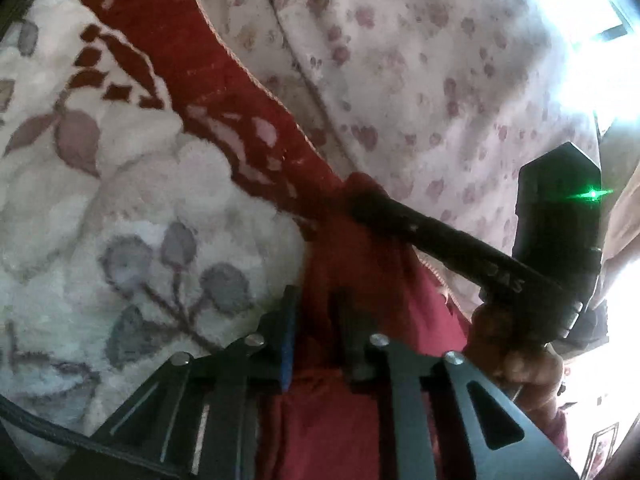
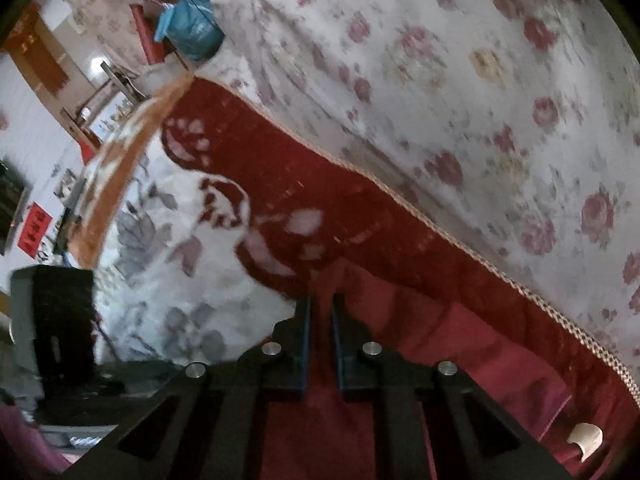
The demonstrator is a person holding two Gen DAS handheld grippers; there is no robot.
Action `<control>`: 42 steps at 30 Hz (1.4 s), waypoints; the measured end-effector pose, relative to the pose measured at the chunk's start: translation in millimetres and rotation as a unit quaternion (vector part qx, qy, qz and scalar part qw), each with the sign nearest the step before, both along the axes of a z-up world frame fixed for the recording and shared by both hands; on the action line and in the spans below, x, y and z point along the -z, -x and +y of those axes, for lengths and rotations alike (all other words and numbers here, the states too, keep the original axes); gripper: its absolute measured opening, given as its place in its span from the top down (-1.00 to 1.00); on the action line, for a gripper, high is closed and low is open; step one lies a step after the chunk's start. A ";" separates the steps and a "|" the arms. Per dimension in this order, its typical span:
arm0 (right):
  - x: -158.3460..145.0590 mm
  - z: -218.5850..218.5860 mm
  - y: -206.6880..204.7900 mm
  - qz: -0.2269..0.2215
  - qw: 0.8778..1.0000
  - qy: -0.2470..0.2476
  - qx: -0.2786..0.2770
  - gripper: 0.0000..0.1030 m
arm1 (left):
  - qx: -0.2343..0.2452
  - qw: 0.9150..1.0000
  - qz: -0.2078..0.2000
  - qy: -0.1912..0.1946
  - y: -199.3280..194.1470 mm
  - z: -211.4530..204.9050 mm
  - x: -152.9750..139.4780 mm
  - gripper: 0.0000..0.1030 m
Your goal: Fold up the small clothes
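Left wrist view: the left claw (image 1: 316, 316) has its two dark fingers drawn close together, nipping a fold of a dark red garment (image 1: 340, 420) that runs between them and down toward the camera. The garment lies on a plush blanket (image 1: 120, 208), white with grey and mauve leaves and a broad red border, spread over a bed covered in a pale rose-print sheet (image 1: 420, 60). From the right, the right claw (image 1: 362, 200) reaches in, its tip closed on the same red cloth just beyond the left claw; a person's hand (image 1: 516, 356) holds its handle, where a green light shines. Right wrist view: the right claw (image 2: 320, 312) is nearly closed, blue-edged pads either side of a narrow strip of the red garment (image 2: 460, 340), which spreads to the near right along the blanket's (image 2: 180, 280) braided edge. The rose-print sheet (image 2: 460, 80) fills the far right. A blue plastic bag (image 2: 192, 24) sits far left.
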State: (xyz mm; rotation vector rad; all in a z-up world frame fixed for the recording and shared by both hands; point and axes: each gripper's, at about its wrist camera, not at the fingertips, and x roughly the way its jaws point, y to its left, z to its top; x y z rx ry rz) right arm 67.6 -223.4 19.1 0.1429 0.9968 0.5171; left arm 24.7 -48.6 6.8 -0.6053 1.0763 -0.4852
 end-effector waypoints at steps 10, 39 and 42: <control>13.6 12.4 -14.6 0.020 0.999 0.002 0.025 0.65 | -0.007 0.997 -0.032 -0.063 0.9 -1.3 -19.2 0.67; -13.4 -127.5 182.6 -0.011 0.945 0.163 0.283 0.05 | 0.030 0.953 -0.119 -0.277 36.5 -49.2 -34.2 -0.41; -9.8 -147.5 192.4 0.007 0.935 0.157 0.318 0.03 | 0.034 0.951 -0.124 -0.282 39.8 -52.7 -36.2 -0.41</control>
